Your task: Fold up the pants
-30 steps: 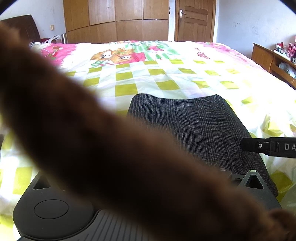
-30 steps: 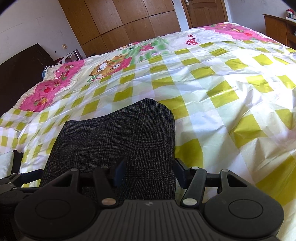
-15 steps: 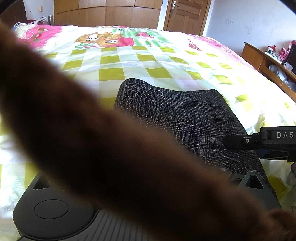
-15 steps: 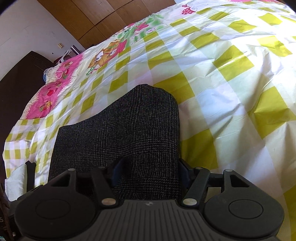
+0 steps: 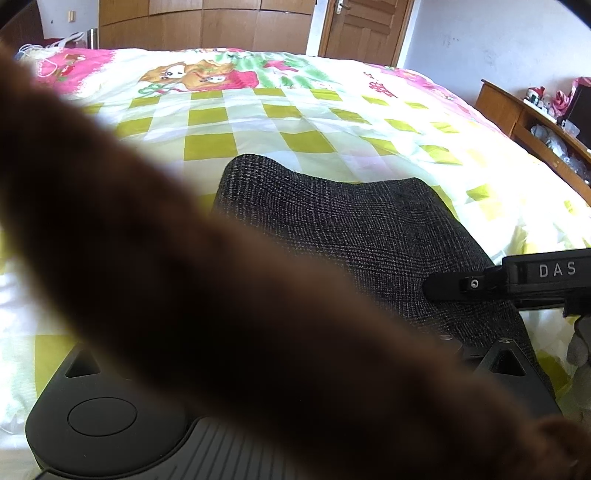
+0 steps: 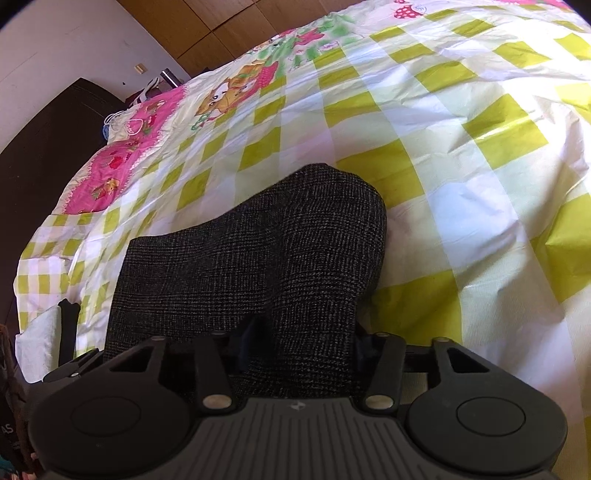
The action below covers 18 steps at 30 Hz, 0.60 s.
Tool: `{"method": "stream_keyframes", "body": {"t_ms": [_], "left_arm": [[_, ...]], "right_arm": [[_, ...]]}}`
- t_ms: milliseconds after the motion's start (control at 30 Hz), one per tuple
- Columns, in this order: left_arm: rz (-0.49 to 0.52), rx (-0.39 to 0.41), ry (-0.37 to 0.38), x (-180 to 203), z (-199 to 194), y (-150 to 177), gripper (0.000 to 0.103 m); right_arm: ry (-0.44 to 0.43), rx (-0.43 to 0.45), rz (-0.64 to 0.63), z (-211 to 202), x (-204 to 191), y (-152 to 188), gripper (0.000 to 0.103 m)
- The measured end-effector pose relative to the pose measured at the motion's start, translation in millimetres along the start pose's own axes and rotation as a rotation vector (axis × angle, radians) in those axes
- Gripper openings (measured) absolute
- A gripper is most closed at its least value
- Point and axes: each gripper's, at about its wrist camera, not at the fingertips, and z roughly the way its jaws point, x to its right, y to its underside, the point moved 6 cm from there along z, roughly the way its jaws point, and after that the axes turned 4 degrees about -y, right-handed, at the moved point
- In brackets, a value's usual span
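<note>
Holding the near hem with both grippers, fold pending

Blocking most of your left wrist view is a blurred brown band (image 5: 207, 280), probably hair or a strap; can't tell which. It hides the left gripper (image 5: 373, 354) fingers, so you can't tell how wide they sit or whether they have cloth. The pants (image 5: 354, 236), dark grey fine-check woven fabric, lie on the bedsheet (image 5: 258, 122) just ahead of both grippers. The cloth humps up mid-span, with a rounded far fold, so it looks already doubled. Its long axis runs away from you toward the wardrobe (image 5: 207, 22).

Right side: the right gripper (image 6: 299, 339) straddles the pants' near edge. Cloth runs between its fingers (image 6: 251, 332), which look closed down on it. It also pokes in from the right in the left view, finger lying on the fabric. Sheet is thin, crinkly, yellow-green check with cartoon print.

Judgement: the next move is carrying the near edge forward over the far fold. The right gripper has the confirmed hold. Soft weave may sag or slip.
</note>
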Motion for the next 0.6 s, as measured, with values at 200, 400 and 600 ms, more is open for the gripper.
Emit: {"method": "stream_keyframes", "body": {"t_ms": [200, 400, 600], "left_arm": [[-0.001, 0.014, 0.082, 30, -11, -8, 0.102], [0.088, 0.042, 0.186, 108, 14, -43, 0.102], [0.168, 0.03, 0.293, 196, 46, -66, 0.102]], "right_arm": [[-0.017, 0.045, -0.021, -39, 13, -24, 0.039], [0.121, 0.076, -0.044, -76, 65, -63, 0.039], [0.232, 0.101, -0.001, -115, 138, -93, 0.039]]}}
